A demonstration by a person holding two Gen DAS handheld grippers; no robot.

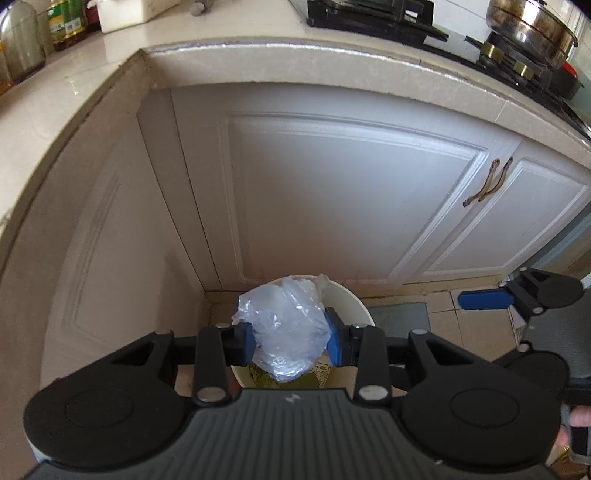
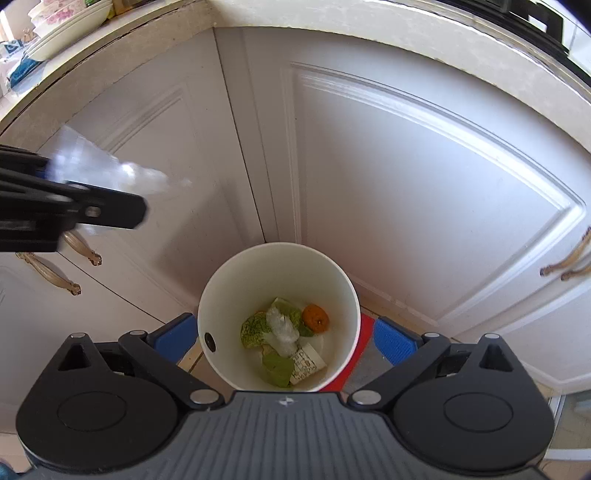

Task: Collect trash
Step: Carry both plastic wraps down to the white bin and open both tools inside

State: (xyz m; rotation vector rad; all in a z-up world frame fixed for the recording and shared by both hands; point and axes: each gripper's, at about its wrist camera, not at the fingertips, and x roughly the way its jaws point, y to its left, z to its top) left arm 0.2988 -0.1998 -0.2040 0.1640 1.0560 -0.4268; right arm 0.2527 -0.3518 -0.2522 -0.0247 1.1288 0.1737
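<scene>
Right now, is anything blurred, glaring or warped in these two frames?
Left wrist view: plastic bag sharp, countertop glossy, its edge bowed by the fisheye. Right wrist view: left gripper and its bag smeared by motion blur; white bin crisp.

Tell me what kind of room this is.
Most likely a home kitchen: a black gas stove carrying a steel pot sits on the beige stone counter, above white panelled cabinet doors, with a white round trash bin of food scraps on the floor.

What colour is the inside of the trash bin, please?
White inside the trash bin, seen best in the right wrist view.
</scene>
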